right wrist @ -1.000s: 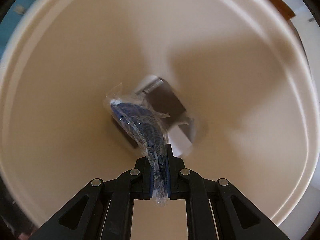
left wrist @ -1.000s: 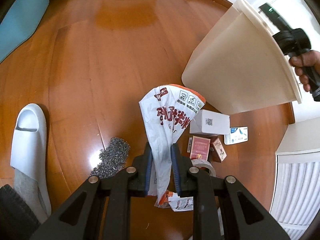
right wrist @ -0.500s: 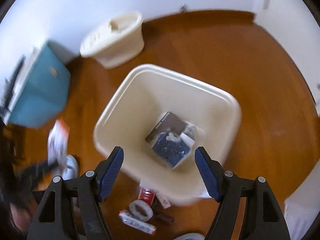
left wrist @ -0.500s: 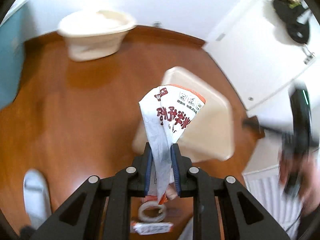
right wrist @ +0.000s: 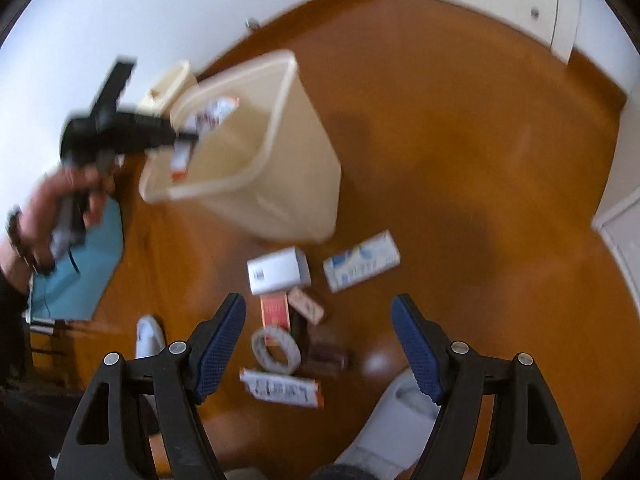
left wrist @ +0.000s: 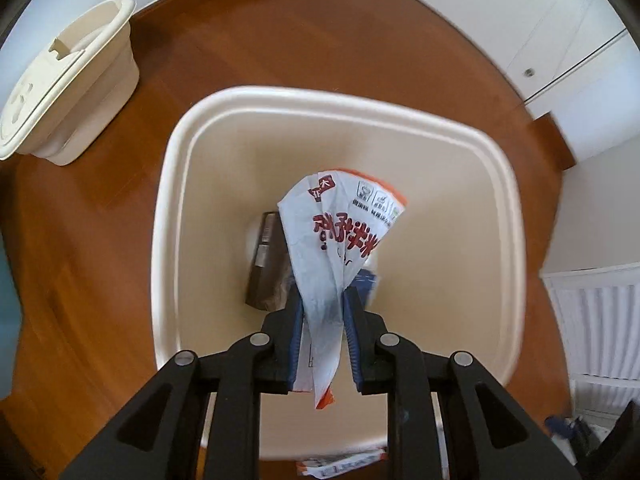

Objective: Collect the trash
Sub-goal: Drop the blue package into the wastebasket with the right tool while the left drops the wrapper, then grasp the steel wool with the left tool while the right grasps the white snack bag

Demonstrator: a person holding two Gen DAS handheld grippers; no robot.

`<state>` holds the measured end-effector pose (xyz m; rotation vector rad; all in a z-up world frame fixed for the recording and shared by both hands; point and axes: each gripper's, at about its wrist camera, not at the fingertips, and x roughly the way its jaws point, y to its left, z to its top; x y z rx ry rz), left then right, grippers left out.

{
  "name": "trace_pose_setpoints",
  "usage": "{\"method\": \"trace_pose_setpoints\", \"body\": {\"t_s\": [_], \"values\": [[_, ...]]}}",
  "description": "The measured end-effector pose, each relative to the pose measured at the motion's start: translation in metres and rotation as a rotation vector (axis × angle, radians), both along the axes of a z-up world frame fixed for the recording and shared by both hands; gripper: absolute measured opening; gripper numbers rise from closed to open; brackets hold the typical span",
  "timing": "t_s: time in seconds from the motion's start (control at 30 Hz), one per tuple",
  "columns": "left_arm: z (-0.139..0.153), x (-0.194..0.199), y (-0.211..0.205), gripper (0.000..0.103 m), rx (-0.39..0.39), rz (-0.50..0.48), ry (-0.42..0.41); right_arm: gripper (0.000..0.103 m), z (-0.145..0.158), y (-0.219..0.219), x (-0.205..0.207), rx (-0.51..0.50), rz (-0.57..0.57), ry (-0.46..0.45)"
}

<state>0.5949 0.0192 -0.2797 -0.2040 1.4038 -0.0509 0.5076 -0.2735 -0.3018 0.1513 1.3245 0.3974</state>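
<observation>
Over the cream trash bin [left wrist: 516, 264], left gripper [left wrist: 323, 300] is clamped on a crumpled white-and-orange wrapper [left wrist: 340, 236], hanging above the bin's mouth. Bin bottom holds a brown box [left wrist: 266, 268] and something blue, partly hidden. Right gripper [right wrist: 318, 340] fingers are spread wide, nothing between them, above floor litter: white box [right wrist: 278, 272], tape roll [right wrist: 276, 350], blue-white carton [right wrist: 362, 266], flat packet [right wrist: 280, 390]. Right view is blurred.

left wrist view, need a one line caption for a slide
Left gripper holds a crumpled white food wrapper above the open cream trash bin.
</observation>
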Motion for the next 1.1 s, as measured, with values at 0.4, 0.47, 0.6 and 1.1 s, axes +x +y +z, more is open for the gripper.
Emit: {"method": "trace_pose_setpoints", "body": {"t_s": [0.4,0.47,0.6,1.1], "values": [[0.052,-0.087,0.029,0.058,-0.140,-0.003,-0.199,0.078,-0.112,0.133,-0.104,-0.191,0.848,-0.006],[0.041,-0.136,0.048,0.072,-0.180,0.067,-0.211,0.078,-0.141,0.151,-0.140,-0.297,1.061,-0.016],[-0.028,-0.218,0.083,0.077,-0.198,0.249,-0.098,0.078,-0.199,0.168,-0.193,-0.419,1.338,-0.065],[-0.212,-0.315,0.094,0.077,-0.041,0.293,0.225,0.044,-0.263,0.179,-0.223,-0.440,1.323,-0.072]]}}
